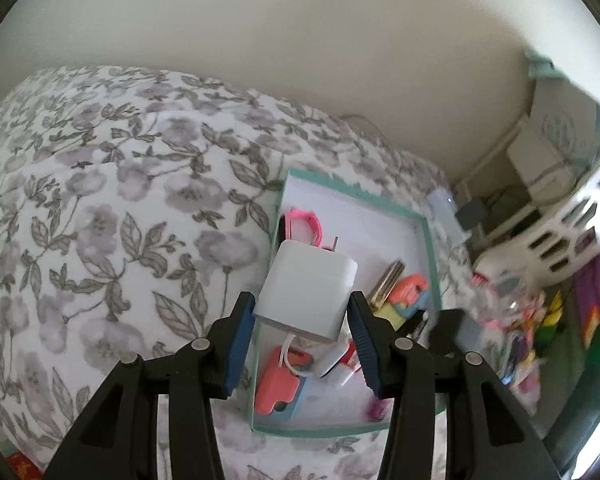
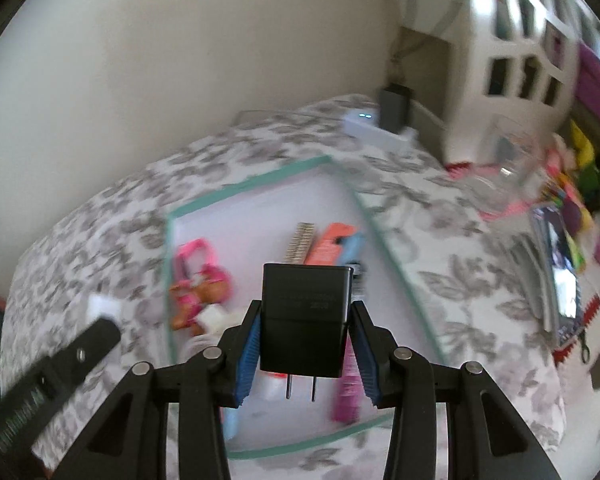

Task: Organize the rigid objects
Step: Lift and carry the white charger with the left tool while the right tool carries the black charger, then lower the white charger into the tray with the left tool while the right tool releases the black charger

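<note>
Left gripper (image 1: 301, 316) clamps a white charger (image 1: 308, 290) by its sides, jaws part open to the block's width, pads on both flanks; a white cord hangs off its near end toward the box (image 1: 430, 248) below. Right gripper (image 2: 303, 322) grips a black plug (image 2: 305, 316) the same way, jaws part closed on its sides, prongs pointing near, toward the camera. Both items hang above the teal-rimmed box on the floral bedspread (image 1: 100, 200); box already has pink bits far left, an orange toy (image 1: 408, 292) far right and a coral case (image 1: 278, 384) near. Risks, imo: the charger is held near its near end only, w/ most of its body past the fingertips, so a quick swing could pivot it out of the pads; its cord could snag on stuff in the box and tug it loose; the plug is smooth and the pads meet only its lower half, so it may slide; both grippers are close over one small box, so they could bump; frames are blurry, so exact height over the box is unclear; a high drop may bounce items out onto the bedspread.
</note>
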The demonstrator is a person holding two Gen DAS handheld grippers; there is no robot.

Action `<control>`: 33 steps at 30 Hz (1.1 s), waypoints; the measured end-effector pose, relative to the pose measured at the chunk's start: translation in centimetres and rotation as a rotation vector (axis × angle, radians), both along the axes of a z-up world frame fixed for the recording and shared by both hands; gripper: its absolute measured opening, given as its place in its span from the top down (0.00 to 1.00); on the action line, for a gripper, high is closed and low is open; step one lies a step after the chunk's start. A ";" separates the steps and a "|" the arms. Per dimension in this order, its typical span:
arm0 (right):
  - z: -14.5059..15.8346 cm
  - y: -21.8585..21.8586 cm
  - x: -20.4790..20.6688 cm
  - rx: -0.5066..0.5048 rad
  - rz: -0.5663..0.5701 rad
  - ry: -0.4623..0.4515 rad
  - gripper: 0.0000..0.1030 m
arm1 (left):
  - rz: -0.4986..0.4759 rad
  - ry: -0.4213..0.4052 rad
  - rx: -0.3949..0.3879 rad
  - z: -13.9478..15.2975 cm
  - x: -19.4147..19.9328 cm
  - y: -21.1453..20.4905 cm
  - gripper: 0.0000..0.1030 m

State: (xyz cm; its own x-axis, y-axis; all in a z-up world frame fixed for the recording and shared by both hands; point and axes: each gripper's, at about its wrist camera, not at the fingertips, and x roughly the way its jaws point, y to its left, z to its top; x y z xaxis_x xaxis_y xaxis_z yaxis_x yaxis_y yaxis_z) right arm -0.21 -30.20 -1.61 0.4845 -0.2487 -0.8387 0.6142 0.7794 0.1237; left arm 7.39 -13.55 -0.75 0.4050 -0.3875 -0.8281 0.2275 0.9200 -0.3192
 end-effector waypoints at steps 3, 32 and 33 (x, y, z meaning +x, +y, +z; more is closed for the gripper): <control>-0.8 -1.8 -0.9 0.020 -0.058 0.013 0.56 | -0.032 0.016 0.022 -1.1 -0.2 -0.9 0.52; -5.0 -4.3 -2.2 0.075 -0.171 0.170 0.56 | -0.268 0.109 0.093 -4.6 -2.9 -5.9 0.54; -5.1 -4.3 -2.1 0.074 -0.170 0.178 0.56 | -0.269 0.115 0.096 -4.7 -2.9 -5.9 0.55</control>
